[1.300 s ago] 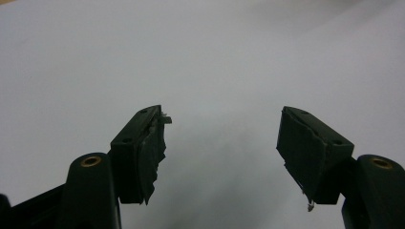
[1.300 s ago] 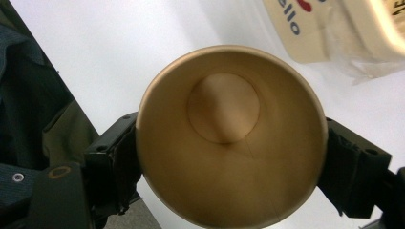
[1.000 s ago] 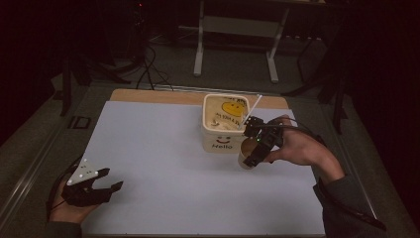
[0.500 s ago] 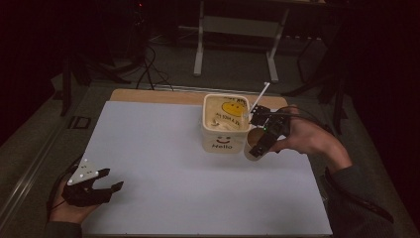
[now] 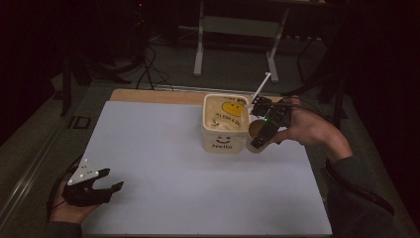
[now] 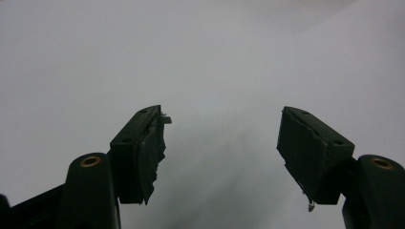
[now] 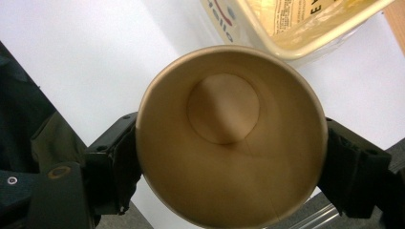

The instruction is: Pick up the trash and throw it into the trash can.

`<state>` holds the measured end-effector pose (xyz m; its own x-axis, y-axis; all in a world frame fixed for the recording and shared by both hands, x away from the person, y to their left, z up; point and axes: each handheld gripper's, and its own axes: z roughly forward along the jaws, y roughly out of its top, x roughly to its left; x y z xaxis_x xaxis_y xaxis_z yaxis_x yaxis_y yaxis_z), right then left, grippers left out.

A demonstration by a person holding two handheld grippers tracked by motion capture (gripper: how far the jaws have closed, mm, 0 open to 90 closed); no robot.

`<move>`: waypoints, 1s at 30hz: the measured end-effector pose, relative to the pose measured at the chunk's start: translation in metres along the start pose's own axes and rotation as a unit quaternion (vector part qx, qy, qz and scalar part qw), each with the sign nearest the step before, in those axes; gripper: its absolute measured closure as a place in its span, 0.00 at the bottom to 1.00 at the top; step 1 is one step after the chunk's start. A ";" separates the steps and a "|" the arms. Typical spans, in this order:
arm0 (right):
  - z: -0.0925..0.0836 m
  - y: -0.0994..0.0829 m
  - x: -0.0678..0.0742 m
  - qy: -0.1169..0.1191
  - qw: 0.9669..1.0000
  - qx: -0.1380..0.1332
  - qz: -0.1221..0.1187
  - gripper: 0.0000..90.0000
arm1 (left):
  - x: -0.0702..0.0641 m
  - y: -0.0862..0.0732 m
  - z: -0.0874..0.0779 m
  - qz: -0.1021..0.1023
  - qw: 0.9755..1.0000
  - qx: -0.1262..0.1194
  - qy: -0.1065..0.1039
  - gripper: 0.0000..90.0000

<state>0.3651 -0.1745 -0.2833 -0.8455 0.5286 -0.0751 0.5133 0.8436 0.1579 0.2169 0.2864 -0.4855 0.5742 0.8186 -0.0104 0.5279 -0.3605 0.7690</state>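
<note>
A brown paper cup (image 5: 251, 131) hangs just right of the cream tub (image 5: 223, 144) marked "Hello", and my right gripper (image 5: 257, 141) is shut on it. In the right gripper view the cup (image 7: 224, 105) faces the camera with its mouth open and empty, and the gripper (image 7: 234, 160) presses it from both sides. The tub's rim (image 7: 305, 40) lies beyond it at the top. My left gripper (image 5: 106, 181) rests open at the mat's near left corner. Its own view shows the gripper (image 6: 222, 138) with nothing but the pale mat between the jaws.
The white mat (image 5: 163, 163) covers the table, with a strip of bare wood (image 5: 148, 95) along the far edge. A thin white rod (image 5: 261, 87) sticks up by the tub's far right corner. Table legs and cables stand on the dark floor beyond.
My right gripper has carried the cup a little farther away and to the right, alongside the tub. The left gripper has stayed still.
</note>
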 end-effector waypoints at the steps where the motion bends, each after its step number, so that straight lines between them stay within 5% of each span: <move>1: -0.001 0.001 -0.001 0.000 1.000 -0.001 0.002 0.20 | 0.000 0.000 0.000 0.000 1.000 0.000 0.000 0.37; 30: -0.011 0.043 -0.023 -0.001 0.999 -0.020 0.034 0.20 | 0.000 0.000 0.000 0.000 1.000 0.001 -0.003 0.36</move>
<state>0.4050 -0.1518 -0.2638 -0.8083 0.5852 -0.0651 0.5638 0.8011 0.2010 0.2173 0.2866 -0.4858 0.5775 0.8162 -0.0141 0.5294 -0.3614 0.7675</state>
